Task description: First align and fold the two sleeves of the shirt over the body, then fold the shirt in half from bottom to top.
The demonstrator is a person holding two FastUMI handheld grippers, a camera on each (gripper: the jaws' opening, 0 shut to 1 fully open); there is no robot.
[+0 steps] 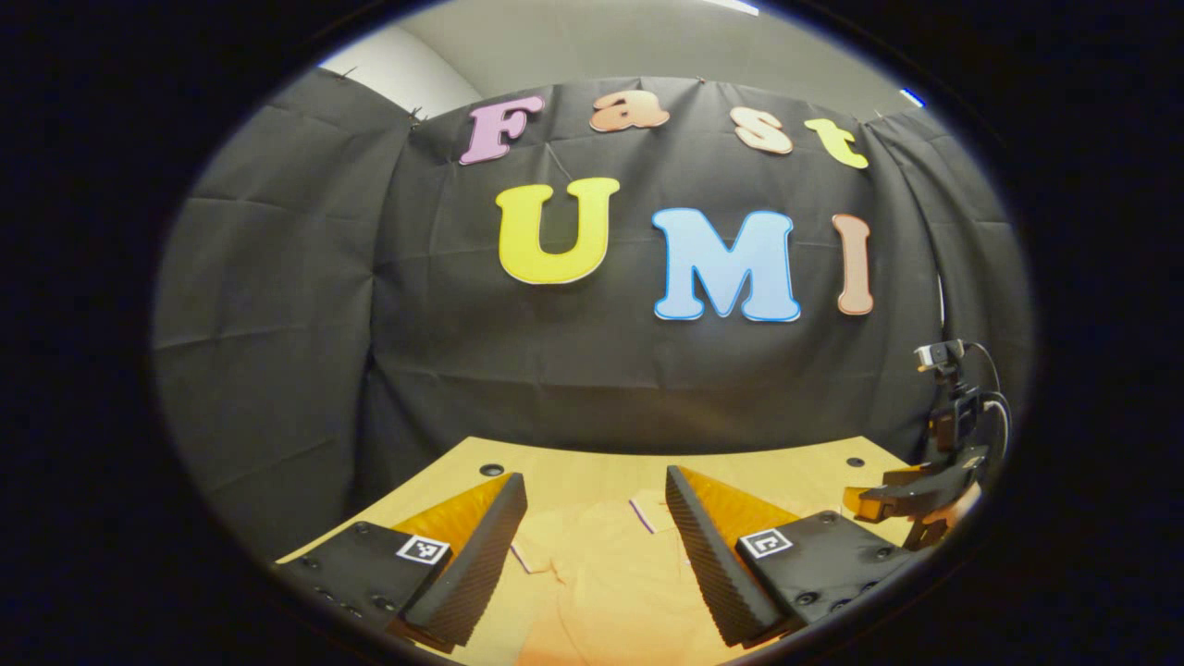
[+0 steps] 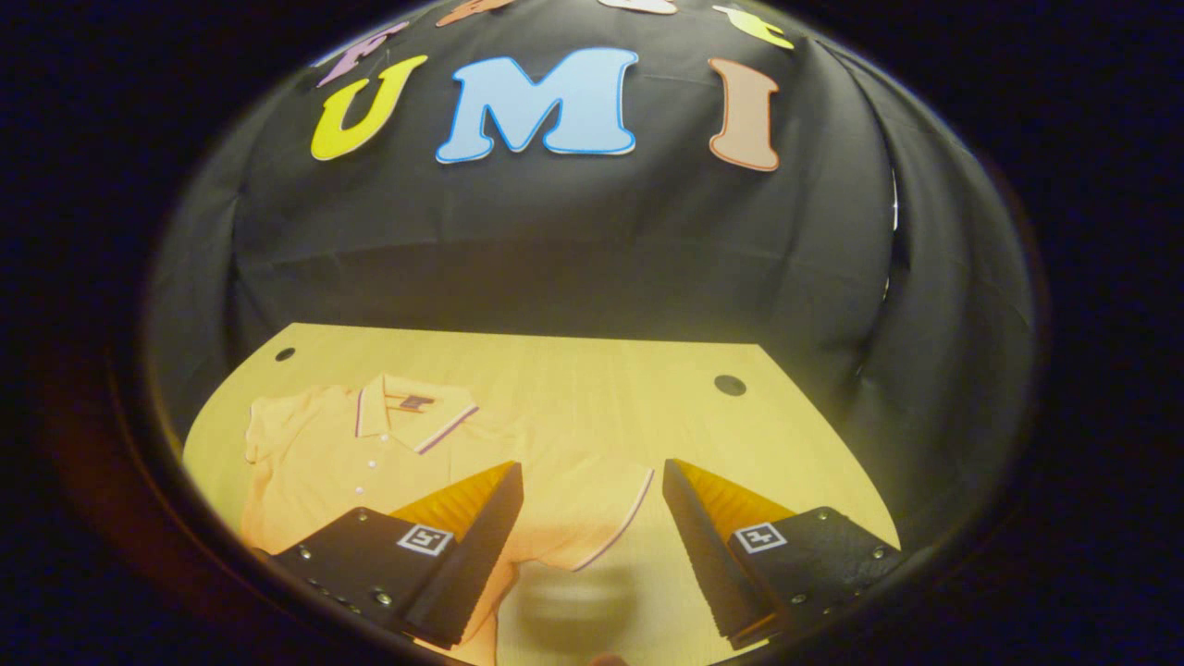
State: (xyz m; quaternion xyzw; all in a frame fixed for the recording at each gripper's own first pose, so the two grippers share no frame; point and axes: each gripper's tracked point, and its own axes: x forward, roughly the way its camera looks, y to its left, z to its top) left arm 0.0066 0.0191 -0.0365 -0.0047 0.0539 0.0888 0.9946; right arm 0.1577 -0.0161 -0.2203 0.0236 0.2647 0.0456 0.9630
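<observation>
Polo shirt [image 2: 370,462] laid flat on worktop [image 2: 592,388], lower left of right gripper view; sleeve hem seen between wide-open, empty right tongs [image 2: 592,527]. Left tongs [image 1: 592,546] equally spread, empty, above shirt body.

A recording booth in a lab: creased black cloth wall [image 1: 573,370] wraps a pale wooden surface [image 2: 573,388] with round holes, and a small camera on a stand [image 1: 943,356] sits at three o'clock.

The shirt [image 2: 388,462] lies flat on the table [image 2: 721,435], collar [image 2: 412,412] toward the wall.
</observation>
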